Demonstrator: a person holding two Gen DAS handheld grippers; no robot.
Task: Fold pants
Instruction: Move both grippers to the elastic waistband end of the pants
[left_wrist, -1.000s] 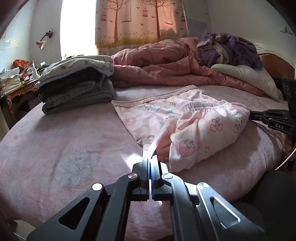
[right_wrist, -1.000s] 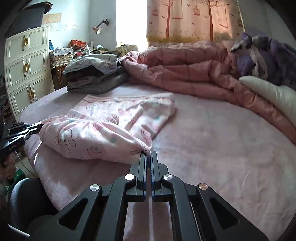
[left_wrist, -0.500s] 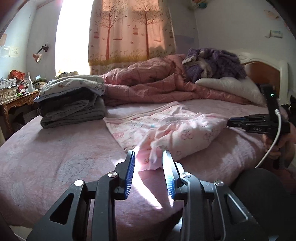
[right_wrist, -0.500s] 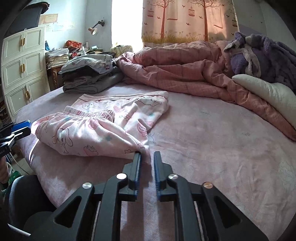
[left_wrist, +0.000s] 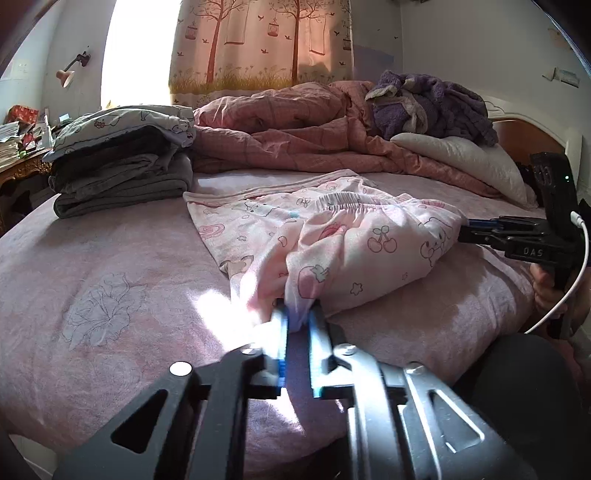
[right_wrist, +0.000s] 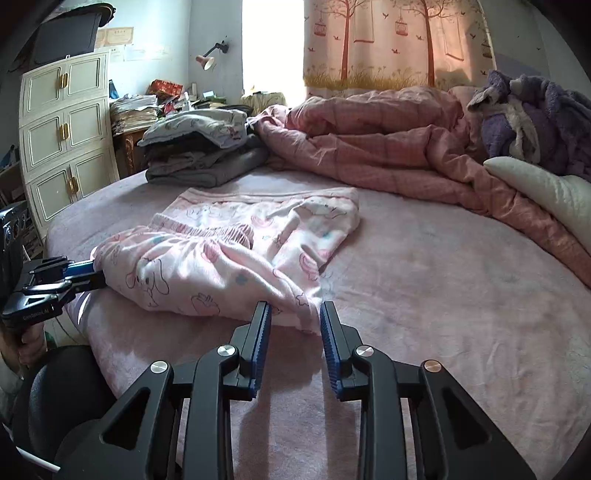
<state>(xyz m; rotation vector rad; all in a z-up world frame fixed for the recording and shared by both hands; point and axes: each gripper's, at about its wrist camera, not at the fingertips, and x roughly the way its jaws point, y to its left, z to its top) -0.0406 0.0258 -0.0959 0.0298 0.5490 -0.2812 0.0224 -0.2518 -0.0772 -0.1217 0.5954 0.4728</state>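
Observation:
Pink printed pants (left_wrist: 332, 236) lie folded over on the pink bed sheet (left_wrist: 110, 258), waistband on top. My left gripper (left_wrist: 297, 314) is at their near folded corner, its jaws drawn in on a bunch of the cloth. In the right wrist view the left gripper (right_wrist: 98, 271) has its blue tips against the pants' (right_wrist: 207, 266) left edge. My right gripper (right_wrist: 293, 308) has its jaws opening. The pants' near corner lies between the fingers and the pads do not press it. In the left wrist view the right gripper (left_wrist: 467, 230) points at the pants' right edge.
A stack of folded grey clothes (left_wrist: 122, 162) sits at the bed's far left. A bunched pink quilt (left_wrist: 295, 125), a purple robe (left_wrist: 432, 103) and a white pillow (left_wrist: 461, 162) fill the far side. A cream cabinet (right_wrist: 62, 147) stands past the bed's edge.
Both grippers went from shut to open on the pants' near corners. The left one then moved forward and closed on the cloth; the right one's jaws spread wider.

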